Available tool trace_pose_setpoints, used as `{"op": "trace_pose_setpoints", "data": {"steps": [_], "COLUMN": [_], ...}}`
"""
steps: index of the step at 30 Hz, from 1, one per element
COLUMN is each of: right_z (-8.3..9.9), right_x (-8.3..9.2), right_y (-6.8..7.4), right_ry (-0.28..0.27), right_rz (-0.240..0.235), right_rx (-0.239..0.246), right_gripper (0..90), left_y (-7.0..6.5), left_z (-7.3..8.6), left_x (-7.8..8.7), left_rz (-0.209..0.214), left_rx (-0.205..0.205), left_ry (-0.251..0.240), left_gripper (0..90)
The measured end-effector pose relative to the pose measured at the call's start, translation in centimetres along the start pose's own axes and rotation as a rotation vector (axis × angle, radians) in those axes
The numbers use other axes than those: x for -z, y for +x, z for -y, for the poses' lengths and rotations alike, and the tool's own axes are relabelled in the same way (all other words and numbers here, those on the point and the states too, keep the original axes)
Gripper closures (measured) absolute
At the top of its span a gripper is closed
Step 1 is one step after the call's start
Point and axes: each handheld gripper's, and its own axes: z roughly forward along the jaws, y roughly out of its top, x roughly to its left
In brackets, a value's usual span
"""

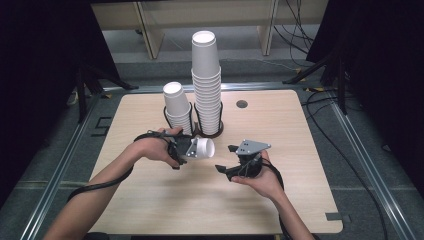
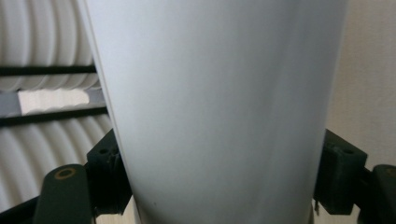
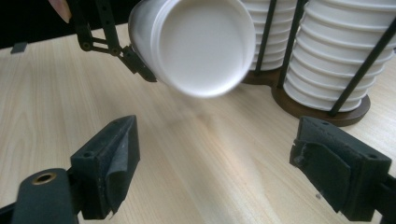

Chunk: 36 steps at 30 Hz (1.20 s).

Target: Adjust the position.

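High view: the left gripper (image 1: 192, 149) is clamping a single white paper cup (image 1: 202, 148) sideways above the wooden table (image 1: 280, 125), the cup's closed base pointing toward the right gripper (image 1: 226, 159). The right gripper is hovering just beside the cup with its jaws standing wide apart and nothing between them. Directly behind the held cup, a dark wire-frame holder (image 1: 210, 132) is carrying two columns of nested cups: a short stack (image 1: 177, 106) at the left and a tall stack (image 1: 206, 80) at the right, both upright and close enough to be crowding the space behind the left hand (image 1: 152, 147). A small dark round grommet (image 1: 242, 104) is sitting in the table top well behind the right hand (image 1: 262, 181).

Left gripper view: the cup's wall (image 2: 215, 107) is pressing between both black pads, with ribbed stack rims showing at the left.

Right gripper view: the cup's round base (image 3: 203, 44) is facing the camera, above and between the spread jaws; the holder's wooden foot (image 3: 322, 109) is lying to the right.
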Motion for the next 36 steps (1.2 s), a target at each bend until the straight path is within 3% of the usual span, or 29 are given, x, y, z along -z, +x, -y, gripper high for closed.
{"op": "trace_pose_setpoints", "data": {"steps": [3, 4, 6, 7, 12, 13, 18, 19, 24, 27, 29, 30, 31, 33, 34, 36], "right_z": [-0.4, -0.7, -1.0, -1.2, -2.0, -2.0, -2.2, -2.2, -2.2, -2.4, -2.4, -2.4, -2.5, -2.6, -2.5, -2.5], "right_x": [-0.3, -0.4, -0.6, -0.8, -1.8, -1.9, -2.9, -3.0, -3.4, -3.5, -3.7, -3.7, -3.8, -4.0, -4.0, -4.2], "right_y": [0.2, 0.1, 0.3, 0.2, 0.3, 0.4, 0.4, 0.5, 0.6, 0.6, 0.8, 1.0, 0.8, 0.8, 1.0, 1.0], "right_ry": [0.033, 0.033, 0.060, 0.058, 0.072, 0.085, 0.093, 0.102, 0.112, 0.125, 0.130, 0.140, 0.132, 0.135, 0.149, 0.151], "right_rz": [-0.012, -0.009, -0.017, -0.020, -0.048, -0.059, -0.067, -0.078, -0.086, -0.085, -0.090, -0.095, -0.090, -0.099, -0.098, -0.106], "right_rx": [0.021, 0.049, 0.035, 0.069, 0.101, 0.082, 0.115, 0.092, 0.098, 0.123, 0.122, 0.093, 0.132, 0.139, 0.101, 0.111], "right_gripper": [15.5, 15.5, 15.5, 15.5, 15.5, 15.5, 15.7, 15.8, 15.9, 16.2, 16.3, 16.4, 16.4, 16.5, 16.7, 17.1], "left_y": [-0.4, -0.4, -0.5, -0.5, -0.4, -0.4, -0.4, -0.4, -0.4, -0.4, -0.4, -0.4, -0.4, -0.5, -0.5, -0.5], "left_z": [-0.6, -0.8, -1.0, -1.1, -1.4, -1.4, -1.4, -1.4, -1.6, -1.7, -1.8, -1.9, -2.0, -2.1, -2.1, -2.2], "left_x": [-0.3, -0.4, -0.6, -0.6, -0.7, -0.8, -0.9, -1.0, -1.1, -1.1, -1.2, -1.2, -1.2, -1.2, -1.2, -1.1], "left_rz": [0.035, 0.041, 0.055, 0.056, 0.071, 0.071, 0.076, 0.073, 0.100, 0.102, 0.109, 0.111, 0.113, 0.117, 0.119, 0.117], "left_rx": [-0.042, -0.060, -0.071, -0.077, -0.105, -0.109, -0.142, -0.151, -0.163, -0.180, -0.186, -0.185, -0.189, -0.199, -0.200, -0.198], "left_ry": [0.056, 0.066, 0.077, 0.079, 0.099, 0.100, 0.134, 0.138, 0.150, 0.160, 0.165, 0.167, 0.170, 0.177, 0.178, 0.174], "left_gripper": [22.3, 22.2, 22.0, 21.9, 21.9, 21.9, 21.9, 21.9, 21.9, 21.9, 21.8, 21.8, 21.8, 21.8, 21.8, 21.8]}}
